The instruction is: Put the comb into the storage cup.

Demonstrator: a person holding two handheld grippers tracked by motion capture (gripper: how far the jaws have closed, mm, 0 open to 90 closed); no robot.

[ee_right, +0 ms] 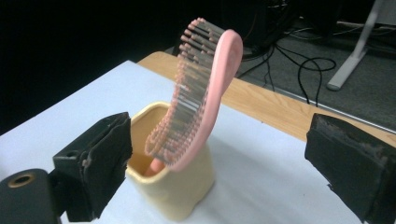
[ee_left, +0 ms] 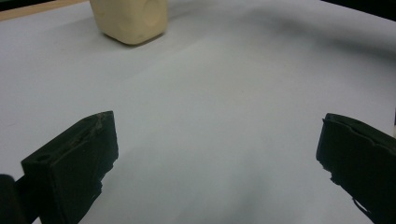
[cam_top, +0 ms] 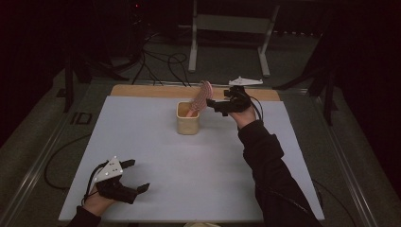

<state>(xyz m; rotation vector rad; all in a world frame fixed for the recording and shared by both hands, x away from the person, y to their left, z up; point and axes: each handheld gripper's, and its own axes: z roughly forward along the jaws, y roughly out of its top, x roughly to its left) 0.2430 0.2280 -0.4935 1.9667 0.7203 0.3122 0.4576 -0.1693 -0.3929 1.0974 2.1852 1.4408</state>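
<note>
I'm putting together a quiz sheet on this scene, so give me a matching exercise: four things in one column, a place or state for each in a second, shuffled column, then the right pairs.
Things
1. pink hairbrush
2. cream cup
3. left gripper
4. right gripper

Places or states
A. open, low at the near left corner of the white table
B. stands handle-down in the cup, bristle head leaning out above the rim
C. open, just beside the brush head
D. stands upright near the table's far edge

Pairs: 1-B, 2-D, 3-A, 4-C
</note>
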